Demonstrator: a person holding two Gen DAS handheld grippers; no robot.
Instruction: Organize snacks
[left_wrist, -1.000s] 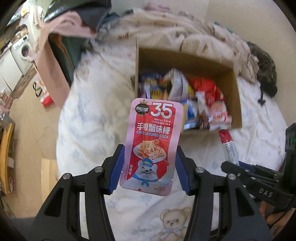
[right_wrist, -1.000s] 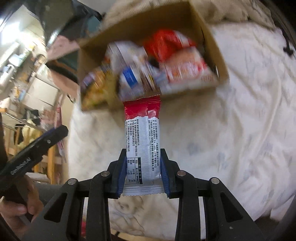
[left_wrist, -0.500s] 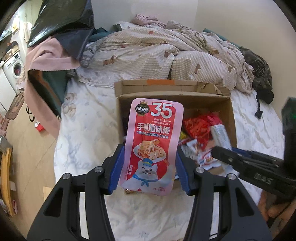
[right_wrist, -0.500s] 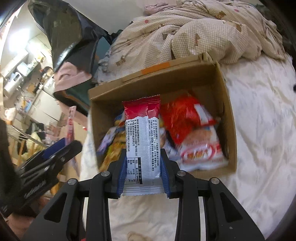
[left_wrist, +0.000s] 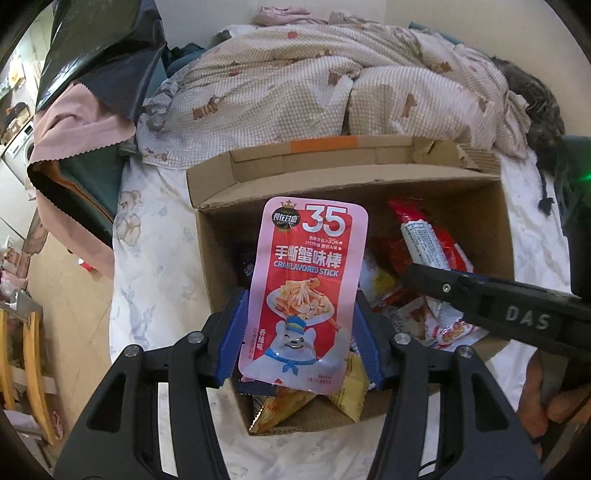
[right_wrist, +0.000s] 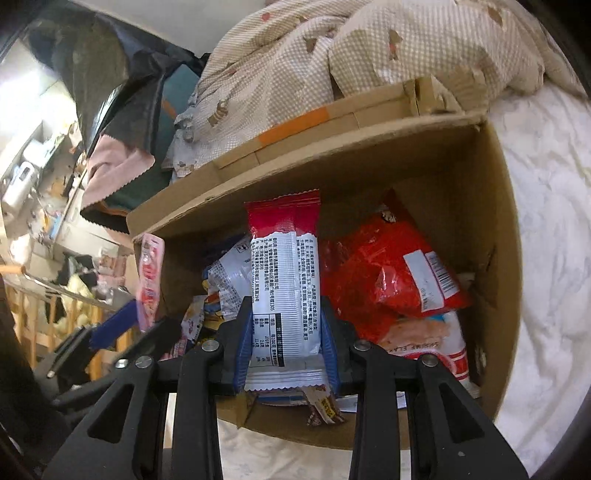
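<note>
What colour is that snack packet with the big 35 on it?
The packet is pink at the edges with a red middle and white lettering; the left wrist view shows it best.

A checked quilt with bear motifs lies rumpled on the white bedsheet. Pink cloth hangs at left.

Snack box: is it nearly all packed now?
Partly. The cardboard box already holds many snacks. The left gripper, jaws opening, has the pink crab stick pack above it; the right gripper grips a red-and-white bar. Both remain to drop in.
</note>
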